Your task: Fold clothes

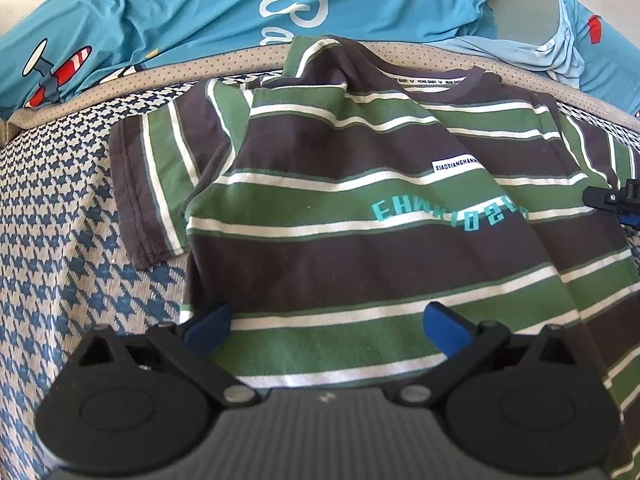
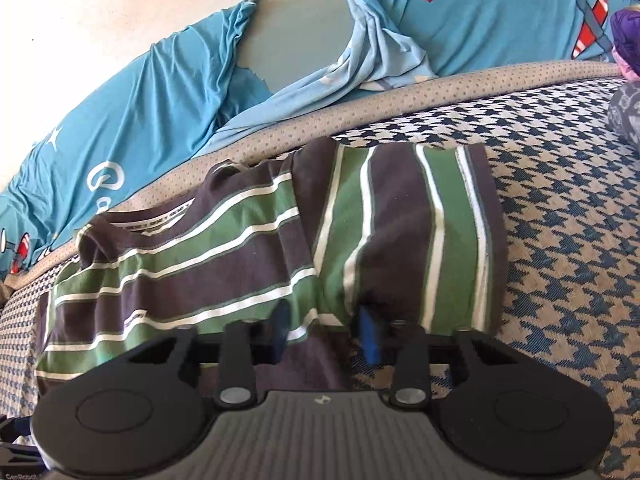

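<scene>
Lying spread on the bed [image 1: 72,208], the striped T-shirt [image 1: 360,208] shows brown, green and white bands, a teal print and a small white label [image 1: 456,165] on its chest. Its collar points toward the far edge of the bed, one short sleeve [image 1: 152,184] lies flat at the left of the left wrist view, and a fold of cloth is bunched up just below the collar.

Left gripper [image 1: 328,322] — blue fingers [image 1: 210,322] stand wide apart and released over the lower hem, with nothing clamped between them.

Right gripper [image 2: 326,330] — fingers [image 2: 370,334] are drawn in close and clenched on a bunch of fabric where the other sleeve [image 2: 420,232] meets the shirt body; the cloth is puckered between the pads.

Beneath the shirt, the bed carries a blue-and-beige houndstooth cover [image 2: 560,240] edged by a dotted beige band [image 2: 400,100]. Beyond that band lies crumpled turquoise bedding [image 1: 180,12] printed with white lettering and red-and-white aeroplanes. A purple item [image 2: 626,36] sits at the far right edge of the right wrist view
</scene>
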The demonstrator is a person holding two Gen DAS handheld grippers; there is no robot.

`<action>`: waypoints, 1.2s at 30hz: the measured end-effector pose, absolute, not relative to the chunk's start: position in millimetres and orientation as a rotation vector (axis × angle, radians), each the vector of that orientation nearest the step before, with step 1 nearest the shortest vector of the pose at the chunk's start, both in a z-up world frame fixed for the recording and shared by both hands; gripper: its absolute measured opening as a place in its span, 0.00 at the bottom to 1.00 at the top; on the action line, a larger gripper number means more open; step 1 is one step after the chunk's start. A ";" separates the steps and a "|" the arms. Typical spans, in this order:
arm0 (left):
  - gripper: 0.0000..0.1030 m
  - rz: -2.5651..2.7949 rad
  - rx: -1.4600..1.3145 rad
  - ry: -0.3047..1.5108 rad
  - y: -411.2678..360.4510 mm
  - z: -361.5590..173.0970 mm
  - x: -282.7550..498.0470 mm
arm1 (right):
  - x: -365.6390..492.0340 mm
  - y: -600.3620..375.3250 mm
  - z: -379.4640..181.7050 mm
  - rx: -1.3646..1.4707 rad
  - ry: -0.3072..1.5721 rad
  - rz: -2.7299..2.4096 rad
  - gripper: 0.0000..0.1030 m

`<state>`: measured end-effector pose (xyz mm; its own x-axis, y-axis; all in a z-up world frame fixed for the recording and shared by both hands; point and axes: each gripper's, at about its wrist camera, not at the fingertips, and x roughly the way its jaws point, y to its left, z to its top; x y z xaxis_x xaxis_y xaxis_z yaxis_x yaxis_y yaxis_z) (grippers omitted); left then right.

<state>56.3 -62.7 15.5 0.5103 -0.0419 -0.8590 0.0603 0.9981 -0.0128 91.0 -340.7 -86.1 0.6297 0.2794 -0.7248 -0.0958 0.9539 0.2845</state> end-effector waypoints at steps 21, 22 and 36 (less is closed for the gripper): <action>1.00 -0.009 0.060 1.012 -62.4 11.2 58.2 | 92.1 -387.1 -62.4 0.382 0.955 0.125 0.22; 1.00 -0.010 0.063 1.011 -62.8 11.0 58.2 | 91.3 -391.7 -58.8 0.398 0.952 0.125 0.22; 1.00 -0.018 0.081 0.996 -66.0 10.2 58.1 | 119.2 -409.0 -46.7 0.313 0.831 0.019 0.23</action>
